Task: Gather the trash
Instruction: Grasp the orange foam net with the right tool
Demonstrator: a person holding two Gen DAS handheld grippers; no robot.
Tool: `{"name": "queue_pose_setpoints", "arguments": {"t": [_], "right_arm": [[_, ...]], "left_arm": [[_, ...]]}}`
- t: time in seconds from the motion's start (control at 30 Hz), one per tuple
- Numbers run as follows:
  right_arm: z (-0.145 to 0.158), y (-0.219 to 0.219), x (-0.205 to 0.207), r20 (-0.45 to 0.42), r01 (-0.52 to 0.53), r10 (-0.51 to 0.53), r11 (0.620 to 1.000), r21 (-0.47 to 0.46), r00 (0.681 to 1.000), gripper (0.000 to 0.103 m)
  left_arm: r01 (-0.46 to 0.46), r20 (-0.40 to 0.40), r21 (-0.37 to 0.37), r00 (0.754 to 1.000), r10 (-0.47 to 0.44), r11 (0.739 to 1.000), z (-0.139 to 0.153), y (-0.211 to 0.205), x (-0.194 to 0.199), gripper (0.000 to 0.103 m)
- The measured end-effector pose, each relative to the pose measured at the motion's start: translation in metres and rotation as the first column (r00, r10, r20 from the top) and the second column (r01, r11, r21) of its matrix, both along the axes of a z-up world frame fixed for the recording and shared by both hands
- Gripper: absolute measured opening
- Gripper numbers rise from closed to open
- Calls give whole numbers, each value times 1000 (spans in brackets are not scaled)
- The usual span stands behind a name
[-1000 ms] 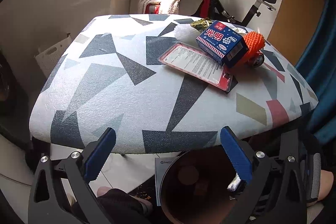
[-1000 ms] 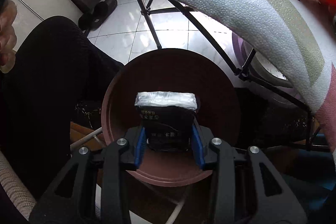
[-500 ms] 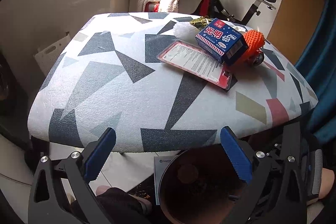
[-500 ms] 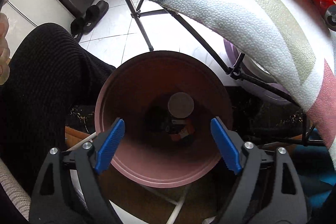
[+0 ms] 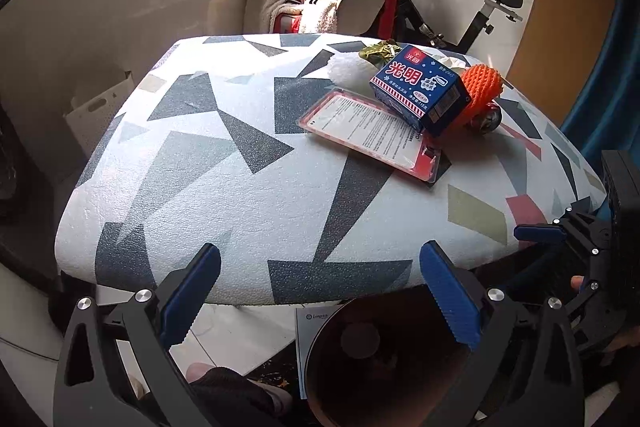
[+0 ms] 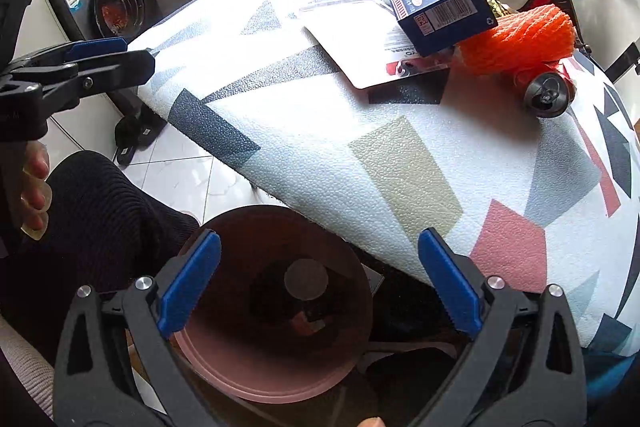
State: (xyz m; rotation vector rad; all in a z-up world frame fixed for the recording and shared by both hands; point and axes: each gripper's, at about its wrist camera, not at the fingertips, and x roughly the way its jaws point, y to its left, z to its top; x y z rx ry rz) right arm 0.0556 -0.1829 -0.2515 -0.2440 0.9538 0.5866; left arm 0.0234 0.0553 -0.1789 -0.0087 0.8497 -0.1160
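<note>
Both tongs, left (image 5: 320,297) and right (image 6: 318,283), wide apart and empty over bin rim (image 6: 224,383) beside table edge (image 6: 304,203)

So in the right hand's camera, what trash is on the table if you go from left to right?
White card in the red packet → blue box → orange foam net → drink can.
</note>
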Motion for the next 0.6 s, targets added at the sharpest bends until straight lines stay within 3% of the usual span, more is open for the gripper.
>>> {"name": "queue_pose_setpoints", "arguments": {"t": [0.2, 0.47, 0.53, 0.6], "right_arm": [[40, -19, 10, 174, 40, -48, 998, 48, 983, 97], [63, -64, 42, 212, 143, -200, 956, 258, 957, 97], [67, -75, 49, 248, 188, -254, 947, 262, 935, 98], [68, -85, 62, 232, 205, -268, 943, 262, 935, 98]], "left_arm": [[-5, 48, 6, 999, 4, 1000, 9, -2, 5, 97], [5, 77, 8, 997, -6, 1000, 19, -6, 21, 97], [12, 77, 3, 997, -12, 1000, 21, -7, 26, 97], [23, 68, -25, 997, -21, 999, 21, -7, 31, 97]]}}
